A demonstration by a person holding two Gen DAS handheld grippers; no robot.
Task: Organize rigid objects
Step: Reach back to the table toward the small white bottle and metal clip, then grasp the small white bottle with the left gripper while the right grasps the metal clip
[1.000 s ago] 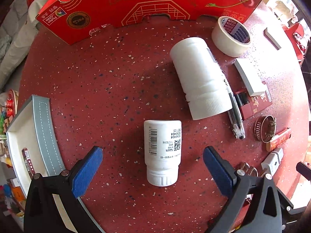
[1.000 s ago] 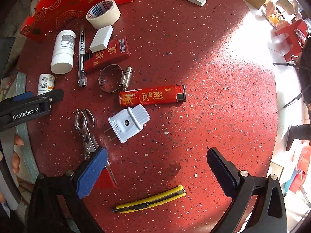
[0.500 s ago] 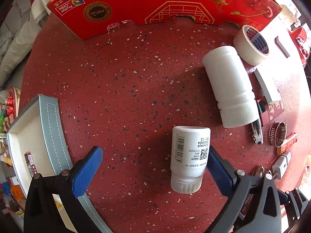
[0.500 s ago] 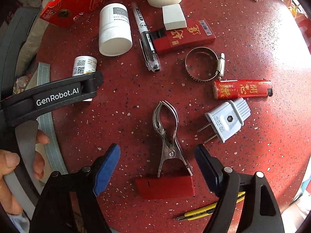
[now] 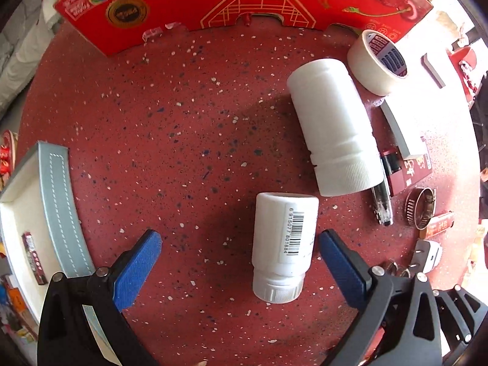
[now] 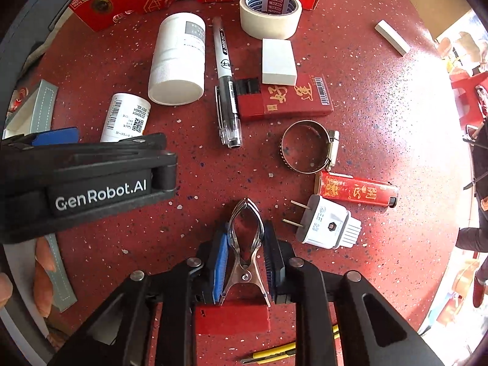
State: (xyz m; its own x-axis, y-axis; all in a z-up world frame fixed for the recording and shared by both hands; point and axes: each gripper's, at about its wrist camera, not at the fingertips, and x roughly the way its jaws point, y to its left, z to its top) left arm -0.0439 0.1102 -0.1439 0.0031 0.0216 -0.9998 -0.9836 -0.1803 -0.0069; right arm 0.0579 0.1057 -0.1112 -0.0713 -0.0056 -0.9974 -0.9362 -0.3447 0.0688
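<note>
My left gripper (image 5: 239,251) is open around a small white pill bottle (image 5: 282,244) that lies on the red table, close to the right finger (image 5: 338,267). The bottle also shows in the right wrist view (image 6: 126,117). My right gripper (image 6: 245,256) is shut on a metal spring clamp (image 6: 245,244) with red handles, which rests on the table. A larger white bottle (image 5: 334,126) lies beyond the small one.
A grey-rimmed white tray (image 5: 58,210) lies at the left. A red cardboard box (image 5: 244,0) stands at the back. A tape roll (image 6: 270,12), pen (image 6: 225,82), red cigarette pack (image 6: 286,97), hose clamp (image 6: 308,146), lighter (image 6: 357,189), white plug (image 6: 326,225) and yellow utility knife (image 6: 274,355) lie around.
My right gripper moved forward and closed on the metal clamp. The small bottle rolled within my open left gripper, its barcode now facing up.
</note>
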